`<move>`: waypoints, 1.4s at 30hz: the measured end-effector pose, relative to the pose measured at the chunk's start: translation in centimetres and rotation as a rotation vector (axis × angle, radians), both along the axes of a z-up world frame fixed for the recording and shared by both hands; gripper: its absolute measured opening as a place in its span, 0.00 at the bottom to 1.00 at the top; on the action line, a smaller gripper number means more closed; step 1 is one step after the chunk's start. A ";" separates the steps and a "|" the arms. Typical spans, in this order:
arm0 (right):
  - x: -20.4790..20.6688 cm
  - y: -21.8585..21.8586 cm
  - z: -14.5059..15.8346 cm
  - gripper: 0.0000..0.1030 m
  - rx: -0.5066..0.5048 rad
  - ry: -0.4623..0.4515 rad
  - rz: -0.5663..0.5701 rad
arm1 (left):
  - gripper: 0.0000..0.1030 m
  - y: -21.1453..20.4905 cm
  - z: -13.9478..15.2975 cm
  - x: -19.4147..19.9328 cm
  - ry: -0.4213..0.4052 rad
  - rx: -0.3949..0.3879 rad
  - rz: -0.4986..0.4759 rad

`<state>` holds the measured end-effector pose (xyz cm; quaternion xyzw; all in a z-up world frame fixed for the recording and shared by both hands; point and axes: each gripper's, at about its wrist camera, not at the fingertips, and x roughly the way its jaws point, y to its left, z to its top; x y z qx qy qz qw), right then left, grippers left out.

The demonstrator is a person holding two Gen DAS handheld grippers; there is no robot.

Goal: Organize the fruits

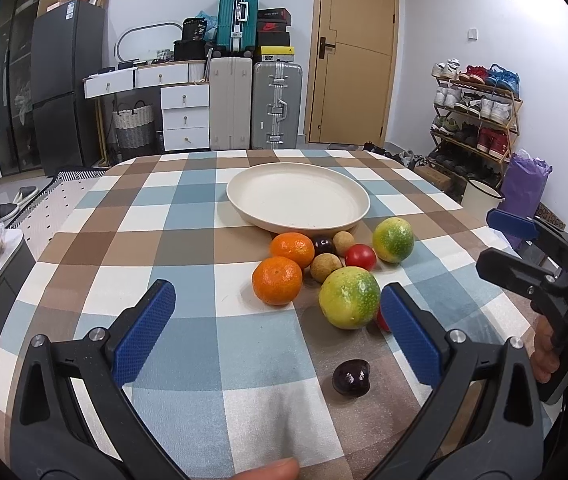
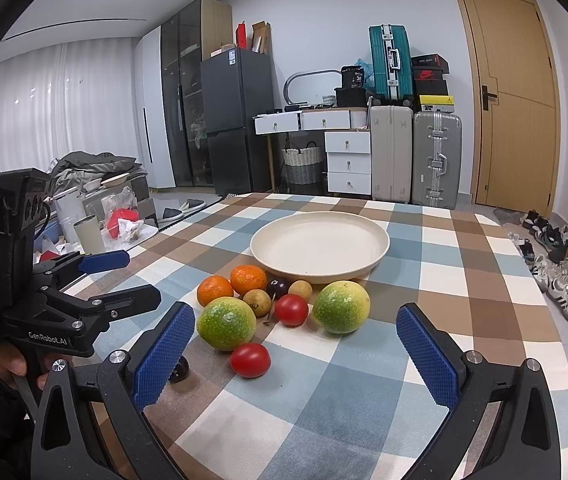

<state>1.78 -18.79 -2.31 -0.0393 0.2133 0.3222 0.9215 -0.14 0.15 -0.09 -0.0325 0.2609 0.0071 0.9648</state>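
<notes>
An empty cream plate [image 1: 297,196] [image 2: 319,246] sits mid-table. In front of it lie two oranges [image 1: 278,280] [image 2: 248,278], two green-yellow citrus [image 1: 348,298] [image 2: 226,322], red tomatoes [image 1: 359,257] [image 2: 250,359], two brown longans [image 1: 325,267] [image 2: 257,302] and dark plums [image 1: 351,376] [image 2: 277,287]. My left gripper [image 1: 280,334] is open and empty, just before the fruit pile, a plum between its fingers. My right gripper [image 2: 295,352] is open and empty, near a tomato. Each gripper shows in the other's view, left [image 2: 120,278] and right [image 1: 495,244].
The table wears a blue, brown and white checked cloth [image 1: 188,216] [image 2: 435,264]. Suitcases [image 1: 256,104], drawers and a door stand behind. A shoe rack [image 1: 475,116] is off the right edge; clutter [image 2: 116,216] lies off the left edge.
</notes>
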 end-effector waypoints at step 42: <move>0.2 0.0 -0.3 1.00 -0.004 0.006 0.002 | 0.99 0.1 -0.3 0.4 0.005 -0.008 0.001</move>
